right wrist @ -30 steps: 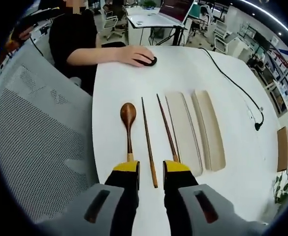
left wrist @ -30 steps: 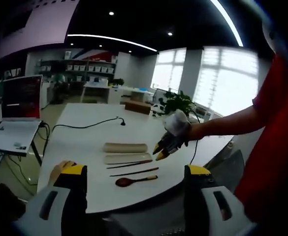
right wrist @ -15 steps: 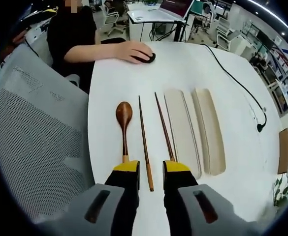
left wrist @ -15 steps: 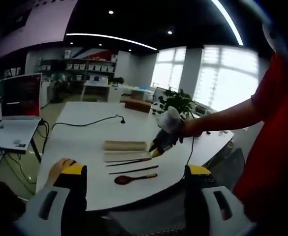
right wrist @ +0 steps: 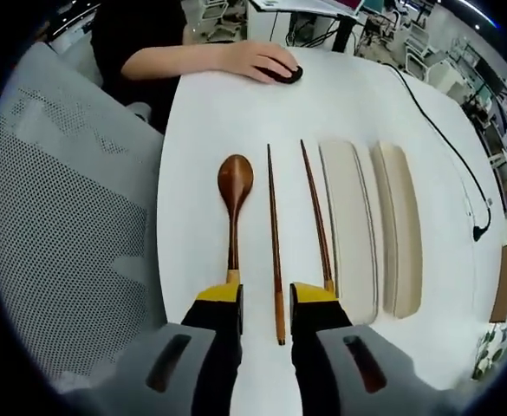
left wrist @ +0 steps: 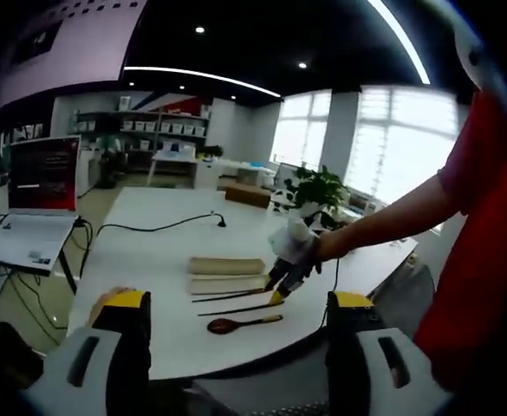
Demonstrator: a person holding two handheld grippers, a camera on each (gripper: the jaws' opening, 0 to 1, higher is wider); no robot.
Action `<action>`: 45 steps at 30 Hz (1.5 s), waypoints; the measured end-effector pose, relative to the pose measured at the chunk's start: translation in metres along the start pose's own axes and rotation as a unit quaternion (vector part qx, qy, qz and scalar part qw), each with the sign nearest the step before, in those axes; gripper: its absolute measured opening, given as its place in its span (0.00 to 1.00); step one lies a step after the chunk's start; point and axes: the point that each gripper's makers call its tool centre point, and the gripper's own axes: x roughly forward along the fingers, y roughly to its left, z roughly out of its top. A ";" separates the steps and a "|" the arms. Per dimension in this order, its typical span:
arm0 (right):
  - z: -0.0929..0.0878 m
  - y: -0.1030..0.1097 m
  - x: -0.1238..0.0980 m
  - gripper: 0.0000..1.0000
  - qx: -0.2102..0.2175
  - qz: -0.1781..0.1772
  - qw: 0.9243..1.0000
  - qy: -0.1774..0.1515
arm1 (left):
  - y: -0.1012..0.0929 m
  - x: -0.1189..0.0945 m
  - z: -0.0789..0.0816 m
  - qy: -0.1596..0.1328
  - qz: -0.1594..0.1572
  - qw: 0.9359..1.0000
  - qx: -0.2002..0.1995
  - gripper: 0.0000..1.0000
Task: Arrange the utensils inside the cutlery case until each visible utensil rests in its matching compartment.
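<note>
On the white table [right wrist: 203, 130] lie a brown wooden spoon [right wrist: 234, 206], two dark chopsticks [right wrist: 274, 243] [right wrist: 315, 217] and two beige cutlery case halves [right wrist: 348, 230] [right wrist: 399, 225], all side by side. My right gripper [right wrist: 266, 303] is open low over the table, with the near end of the middle chopstick between its yellow tips. From the left gripper view, the right gripper [left wrist: 277, 291] hangs at the chopsticks' [left wrist: 240, 308] ends, beside the spoon [left wrist: 236, 324] and case [left wrist: 227, 284]. My left gripper [left wrist: 236, 305] is open wide, held back from the table.
A person's hand rests on a black mouse [right wrist: 270, 69] at the table's far end. A black cable [right wrist: 435, 130] runs along the right side. A grey mesh chair [right wrist: 71, 225] stands at the left edge. A laptop [left wrist: 36, 186] and a plant [left wrist: 318, 186] sit farther off.
My right gripper has dropped closer to the table, down to the chopsticks' near ends. The utensils and case halves lie as before.
</note>
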 end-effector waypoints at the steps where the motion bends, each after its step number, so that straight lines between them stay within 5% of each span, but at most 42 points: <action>1: 0.001 -0.001 0.001 0.17 0.001 0.000 1.000 0.000 | 0.000 0.000 0.000 0.001 0.000 1.000 -0.004 0.86; 18: 0.002 -0.005 0.014 0.23 0.016 0.005 1.000 0.014 | 0.004 0.004 0.005 -0.009 -0.008 1.000 -0.028 0.87; 21: 0.003 -0.002 0.015 0.24 0.003 0.007 1.000 0.011 | 0.000 0.002 0.008 -0.024 -0.016 1.000 -0.006 0.79; 27: 0.001 0.000 0.017 0.20 0.013 0.004 1.000 0.014 | -0.007 0.004 -0.012 0.021 -0.026 0.999 0.018 0.80; 45: 0.004 -0.009 0.022 0.16 0.010 -0.002 1.000 0.023 | -0.003 -0.004 -0.010 0.005 -0.017 1.000 -0.014 0.83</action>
